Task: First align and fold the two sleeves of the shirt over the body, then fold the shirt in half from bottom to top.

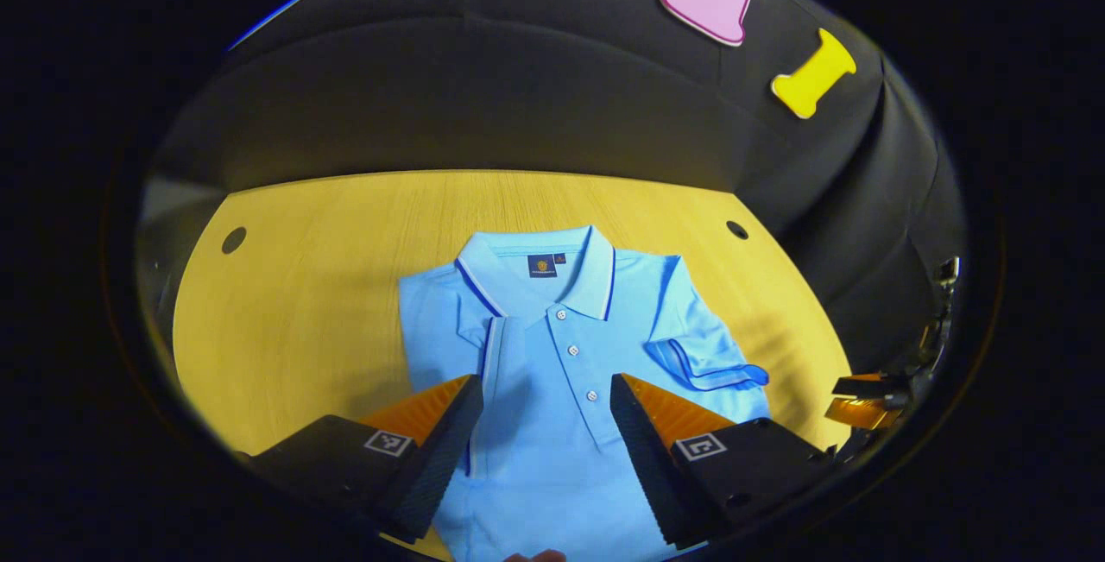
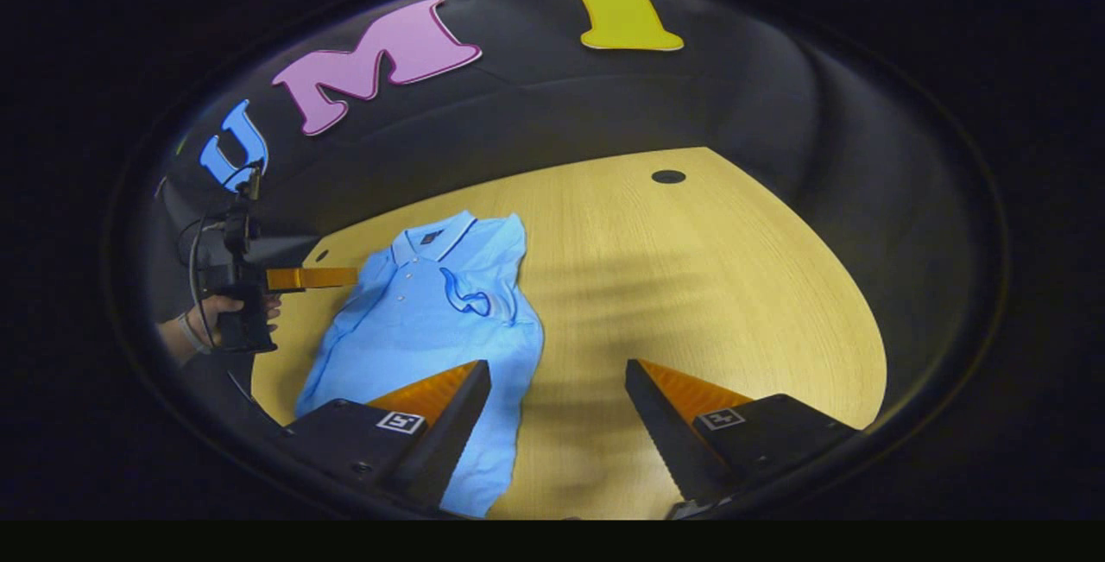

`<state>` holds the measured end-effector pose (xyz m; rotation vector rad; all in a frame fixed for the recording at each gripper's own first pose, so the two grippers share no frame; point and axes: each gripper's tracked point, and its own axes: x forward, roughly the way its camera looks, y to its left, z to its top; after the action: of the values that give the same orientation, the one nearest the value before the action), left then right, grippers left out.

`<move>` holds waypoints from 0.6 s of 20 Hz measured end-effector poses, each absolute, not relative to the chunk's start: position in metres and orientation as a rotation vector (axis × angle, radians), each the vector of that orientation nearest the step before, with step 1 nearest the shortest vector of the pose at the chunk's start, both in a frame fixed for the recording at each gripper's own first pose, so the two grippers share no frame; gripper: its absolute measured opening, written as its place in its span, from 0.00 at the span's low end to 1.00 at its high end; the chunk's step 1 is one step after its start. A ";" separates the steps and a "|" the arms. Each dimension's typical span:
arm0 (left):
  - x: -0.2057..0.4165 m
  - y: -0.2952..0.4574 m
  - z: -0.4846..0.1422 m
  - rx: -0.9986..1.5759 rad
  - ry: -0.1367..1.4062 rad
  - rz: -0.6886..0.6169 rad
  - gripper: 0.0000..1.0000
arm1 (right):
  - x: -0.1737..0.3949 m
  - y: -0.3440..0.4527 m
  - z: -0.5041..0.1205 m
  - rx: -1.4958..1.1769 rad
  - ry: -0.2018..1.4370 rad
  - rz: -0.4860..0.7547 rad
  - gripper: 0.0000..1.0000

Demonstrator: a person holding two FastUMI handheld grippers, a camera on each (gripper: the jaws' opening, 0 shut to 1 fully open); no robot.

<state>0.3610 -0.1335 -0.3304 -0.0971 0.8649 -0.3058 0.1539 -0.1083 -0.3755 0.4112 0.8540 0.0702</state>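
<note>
Your left tongs (image 1: 546, 389) hang wide open over the shirt (image 1: 552, 346), gripping nothing; in the left gripper view the two fingers (image 1: 449, 450) straddle the placket and its buttons (image 1: 576, 350). That view gives you the collar (image 1: 539, 273) with its dark trim and neck label head-on, and one sleeve (image 1: 708, 359) already folded in over the body, its trimmed cuff lying on the chest, while your right tongs (image 1: 868, 398) peek in at the edge, too small there to judge the gap. The right gripper view stands off to the side: your right tongs (image 2: 557, 381) are spread wide and empty above bare bench (image 2: 691, 286), with only the near finger overlapping the shirt's (image 2: 414, 312) edge. It also shows your hand (image 2: 229, 312) holding the left tongs (image 2: 324, 277) near the collar end. The bench is light wood with small dark round holes (image 2: 667, 176), closed in behind by a black cloth wall (image 1: 483, 96). The shirt lies flat, front up, in the middle of the bench, its long axis running from the collar at the wall side down to the hem on your side.
</note>
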 end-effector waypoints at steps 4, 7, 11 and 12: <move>0.312 -0.107 -0.311 -0.152 0.854 -0.249 0.95 | 0.139 -0.084 -0.374 0.416 0.858 0.154 0.98; 0.271 -0.077 -0.307 -0.162 0.865 -0.165 0.95 | 0.125 -0.071 -0.375 0.424 0.865 0.205 0.98; 0.207 -0.052 -0.309 -0.178 0.888 -0.099 0.95 | 0.097 -0.053 -0.378 0.400 0.885 0.277 1.00; 0.190 -0.047 -0.312 -0.165 0.902 -0.095 0.95 | 0.090 -0.048 -0.378 0.394 0.892 0.295 0.98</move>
<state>0.1900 -0.0470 -0.3122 -0.1651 0.9016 -0.0953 0.0896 -0.0479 -0.3776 0.3939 0.8924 0.2954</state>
